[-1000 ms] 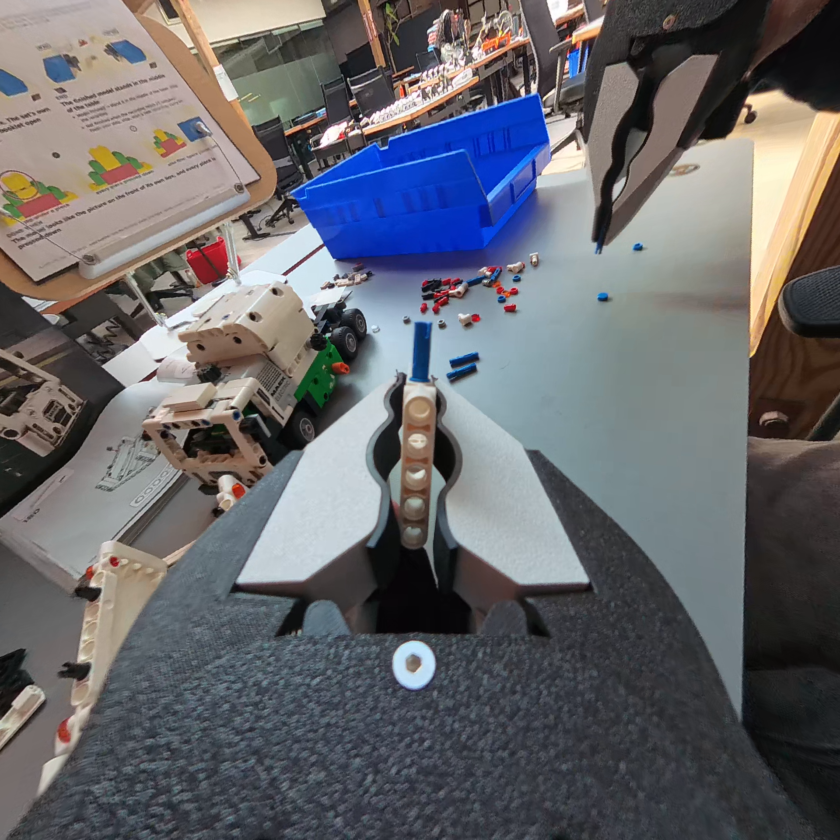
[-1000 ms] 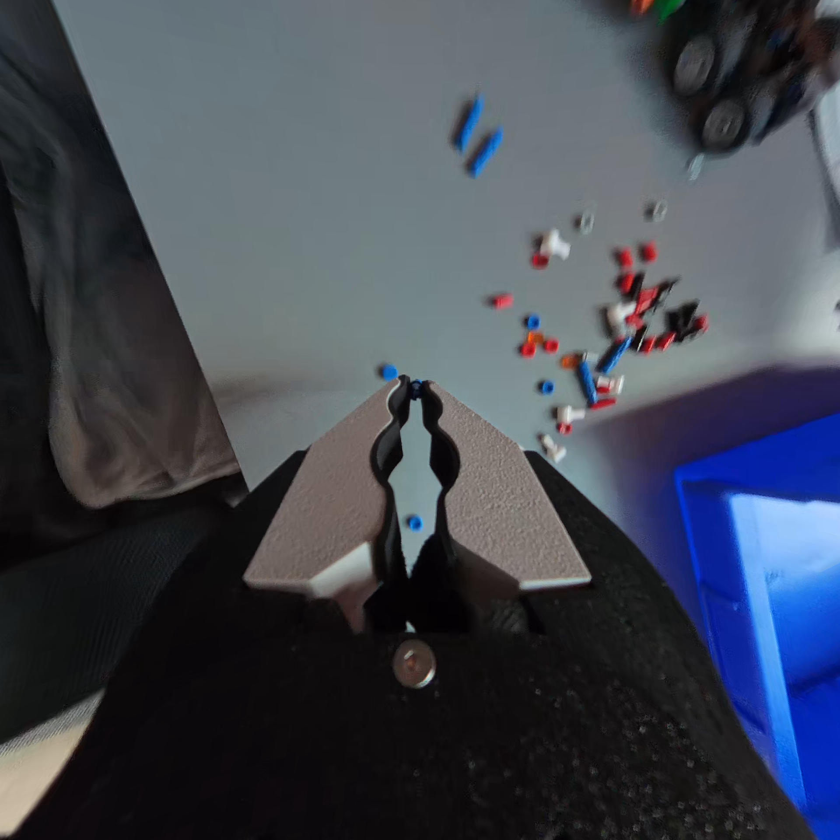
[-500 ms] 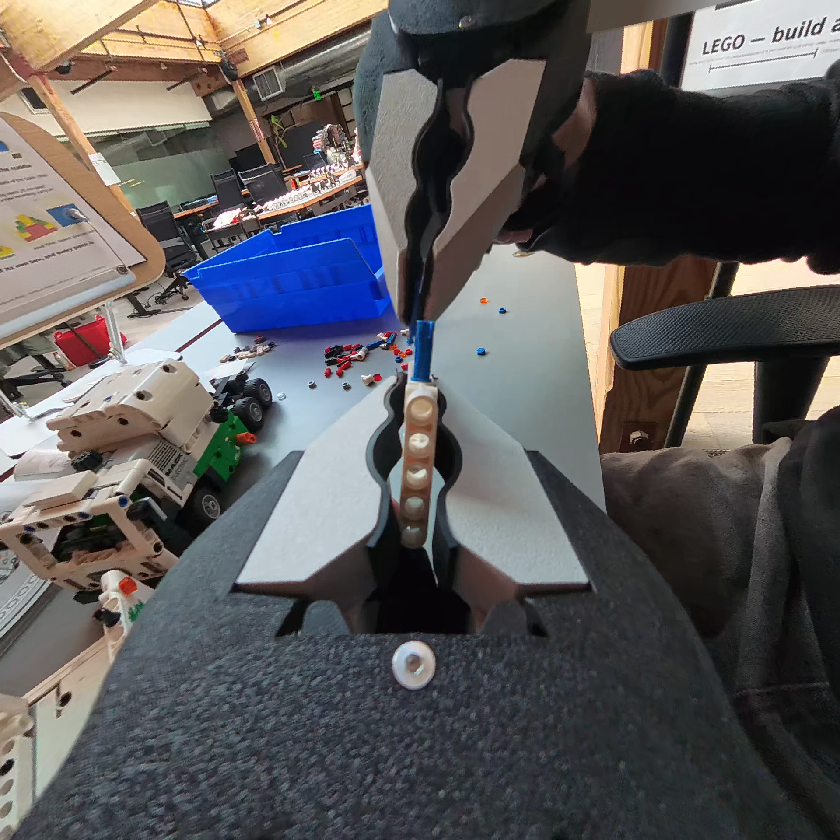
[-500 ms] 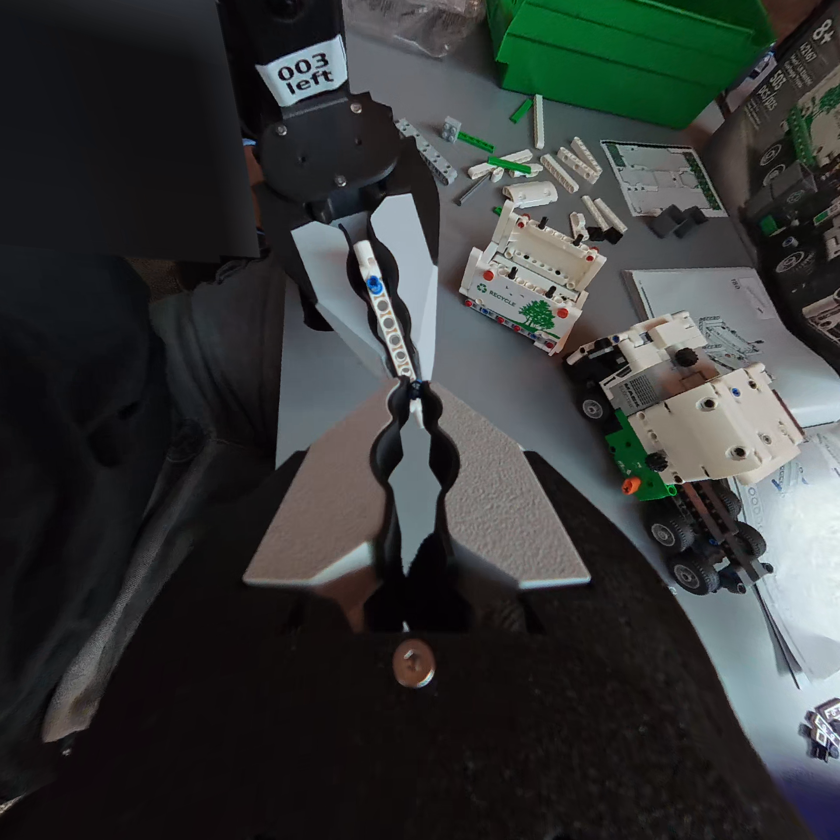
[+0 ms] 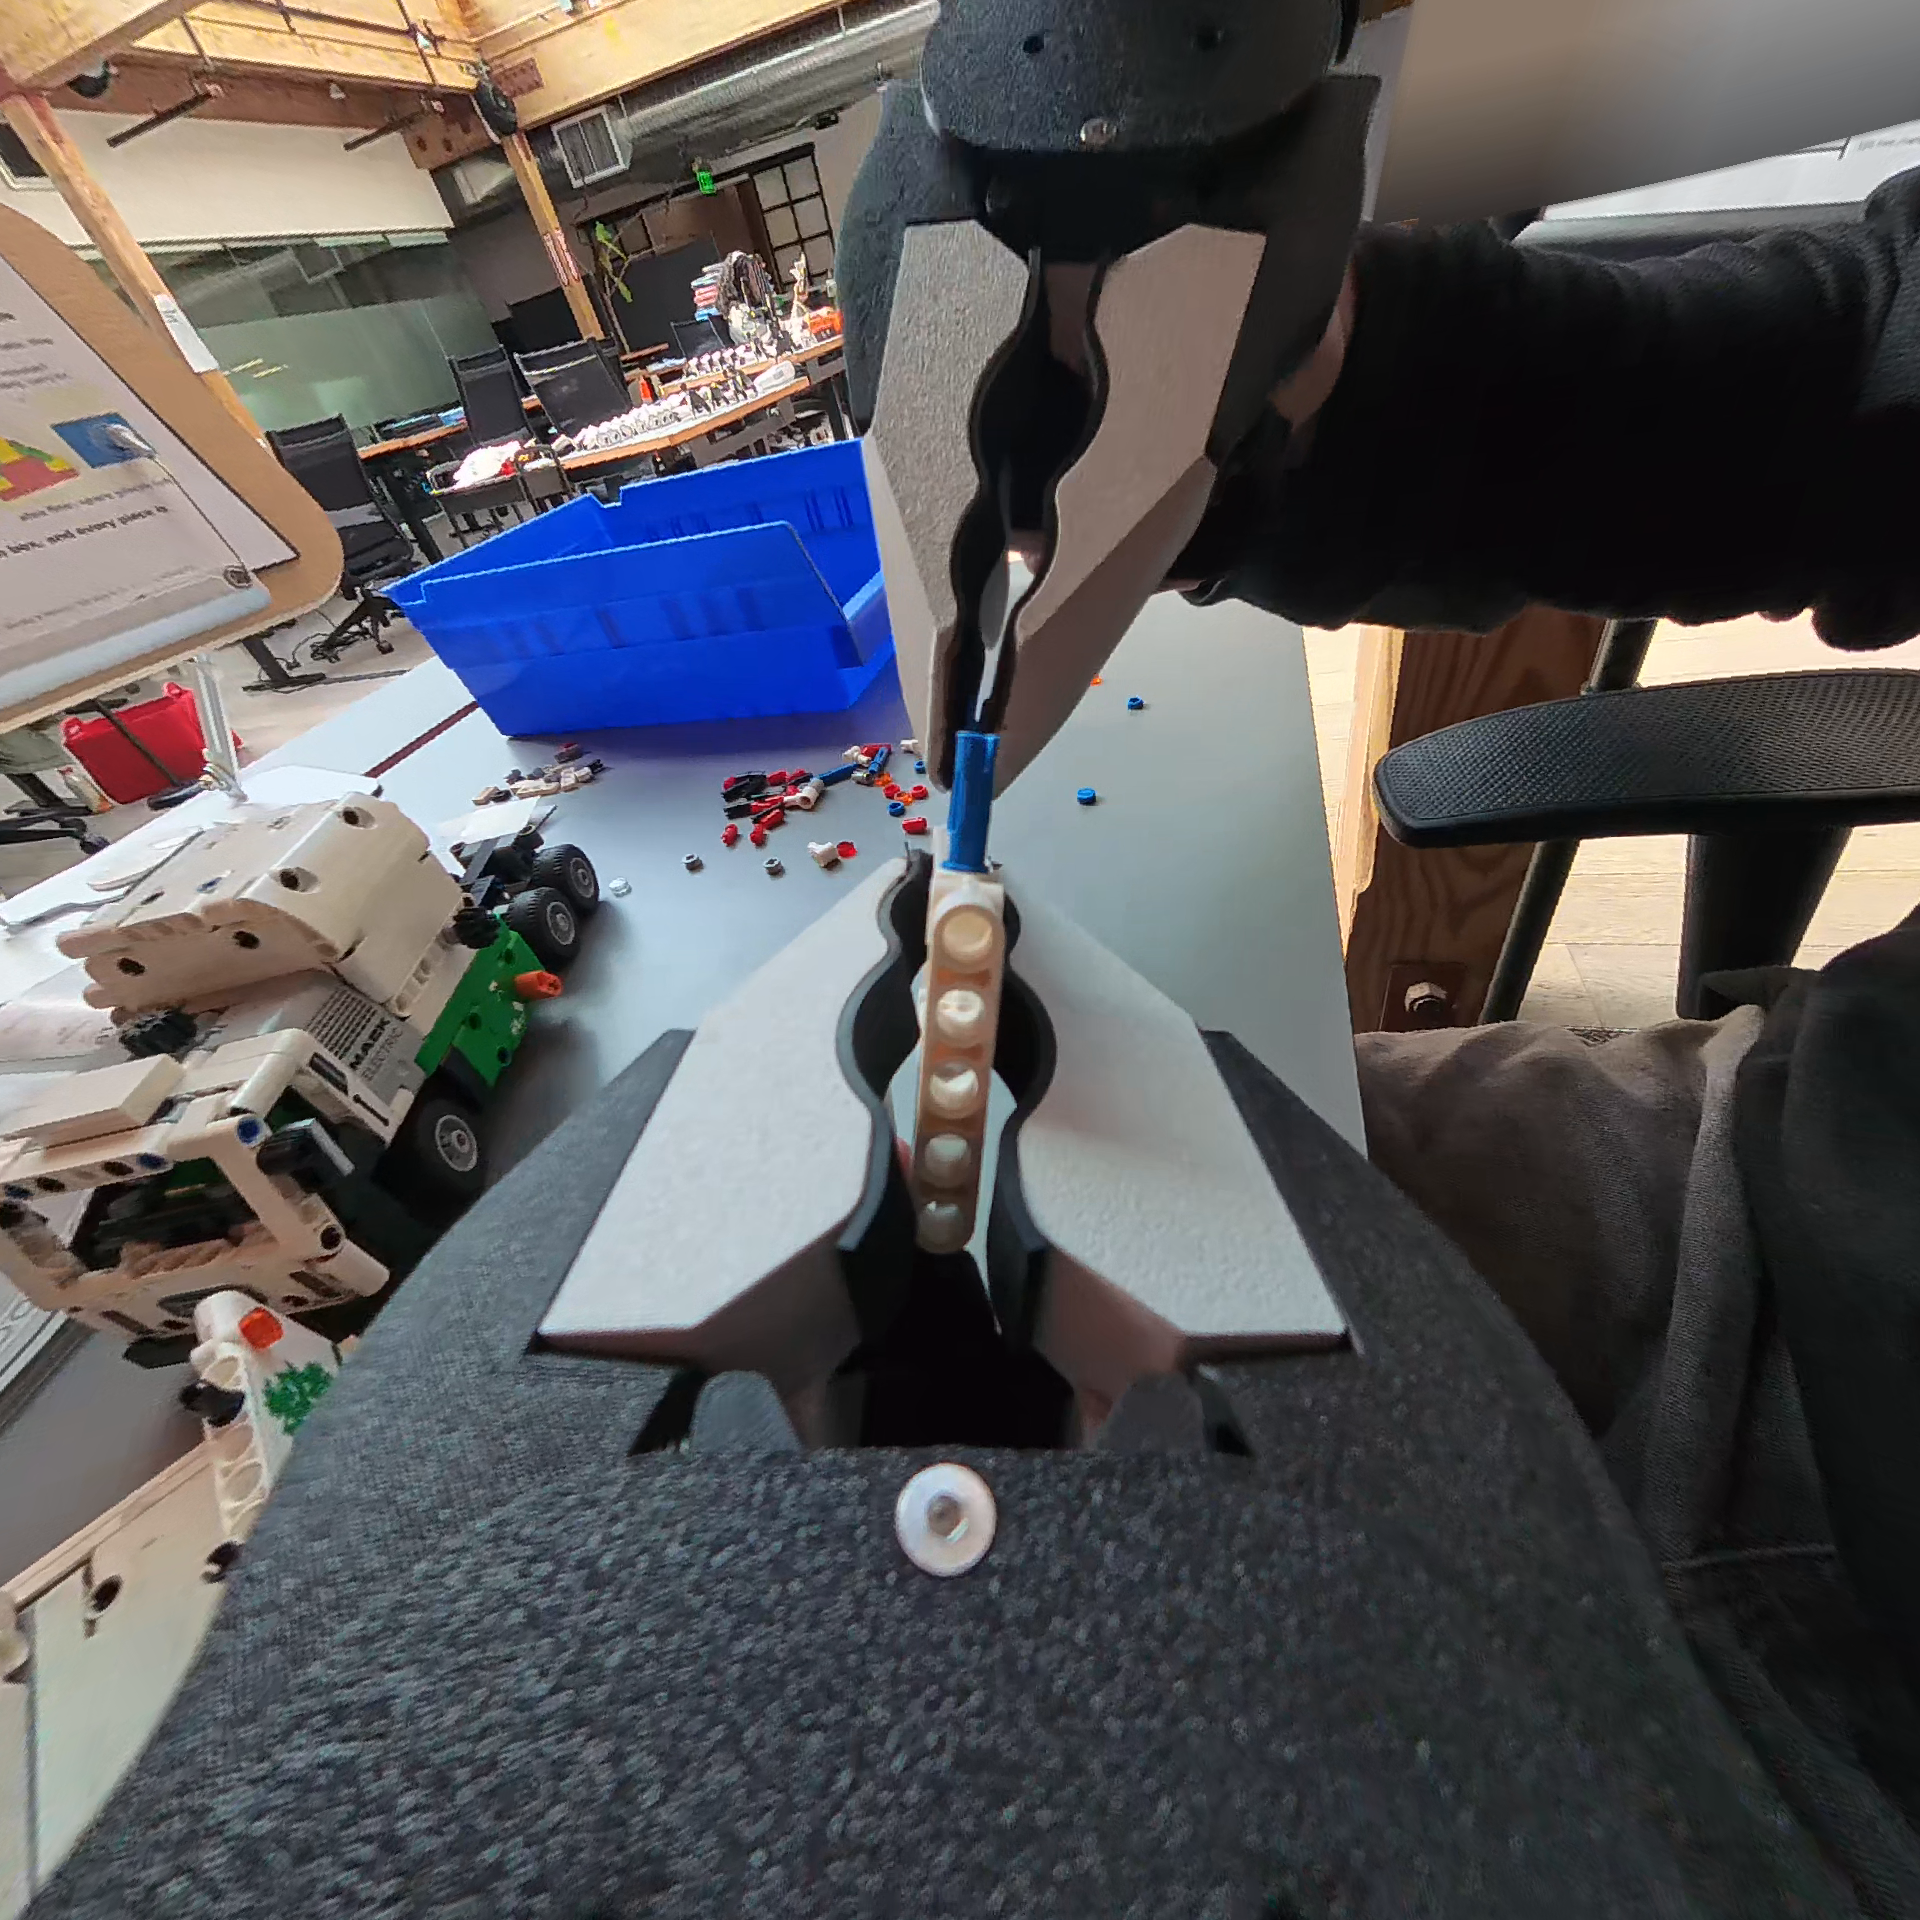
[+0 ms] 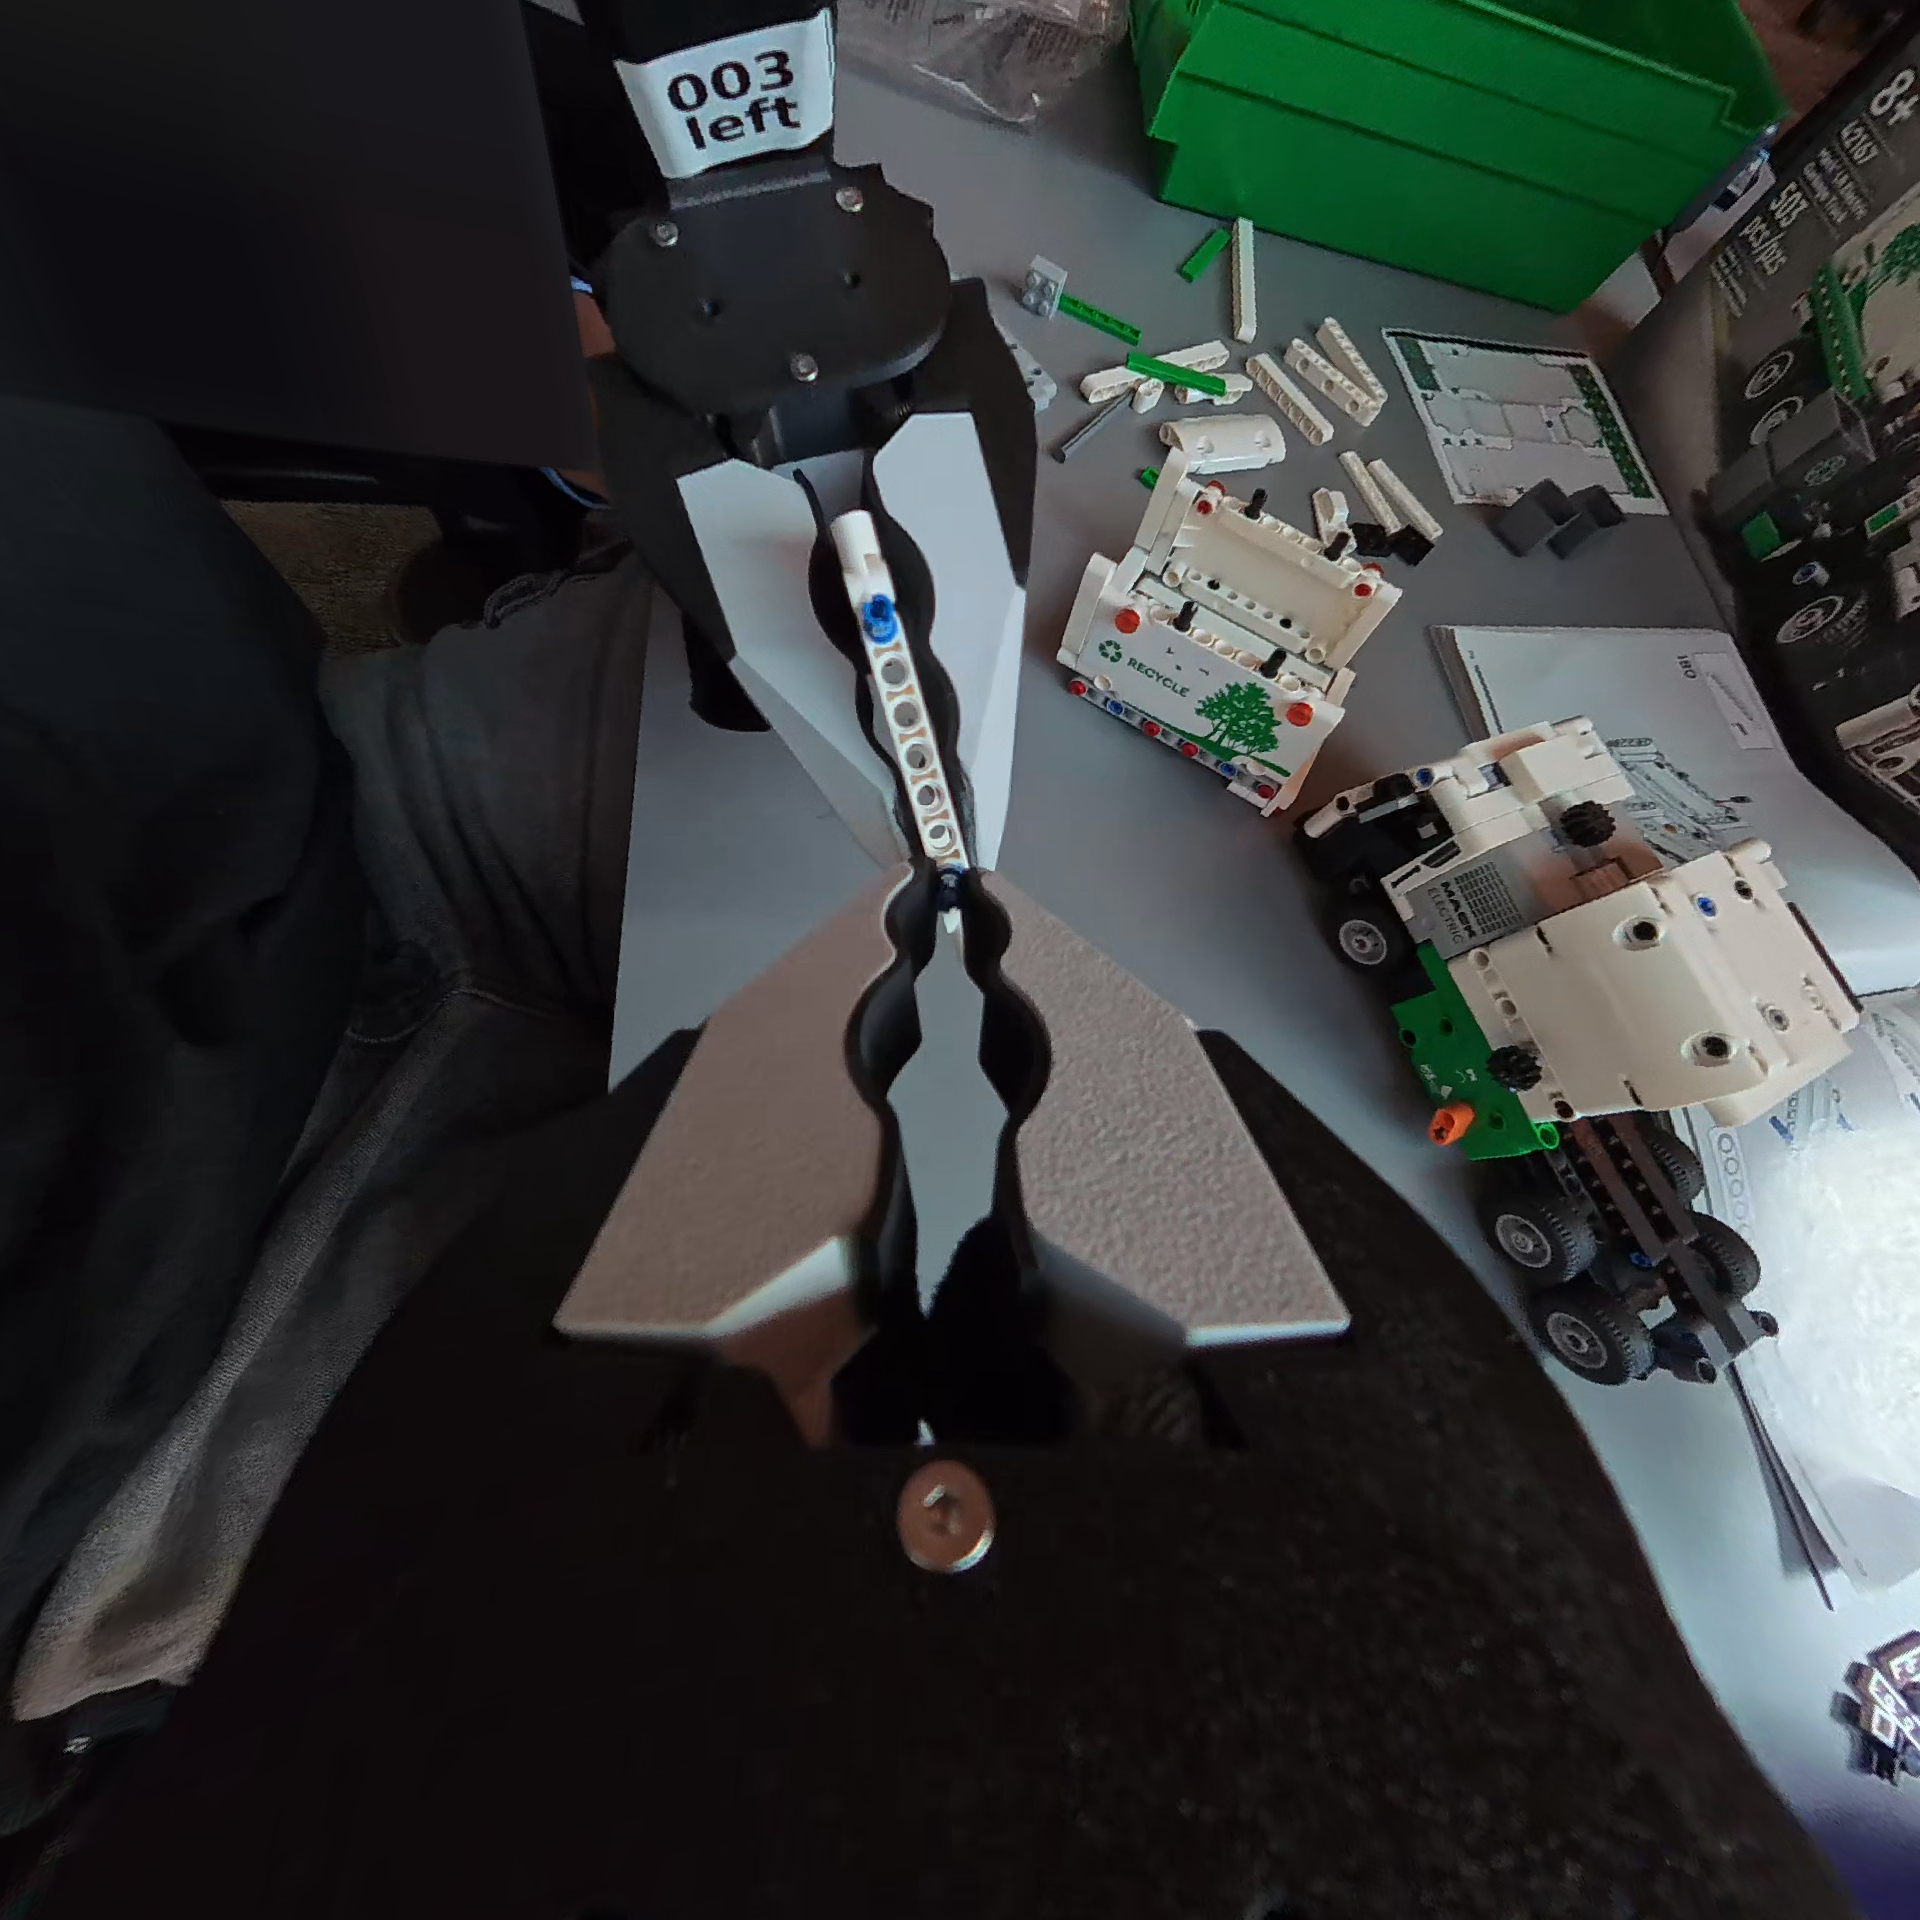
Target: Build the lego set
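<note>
Left gripper (image 5: 961, 883) clamped on a white holed beam (image 5: 958, 1070), held above the grey table (image 5: 1195, 831), blue pin (image 5: 968, 800) sticking out of its far end. Right gripper (image 5: 971, 748) tips nearly closed, meeting that pin's top; whether it pinches a small blue piece, can't tell. Off to the left in left wrist view: white-green lego truck (image 5: 291, 997); behind it blue bin (image 5: 665, 623), loose small parts (image 5: 800, 800) on the table between.

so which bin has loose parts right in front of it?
The blue bin: small red, blue and white pieces lie scattered before it. The green bin has long beams.
</note>
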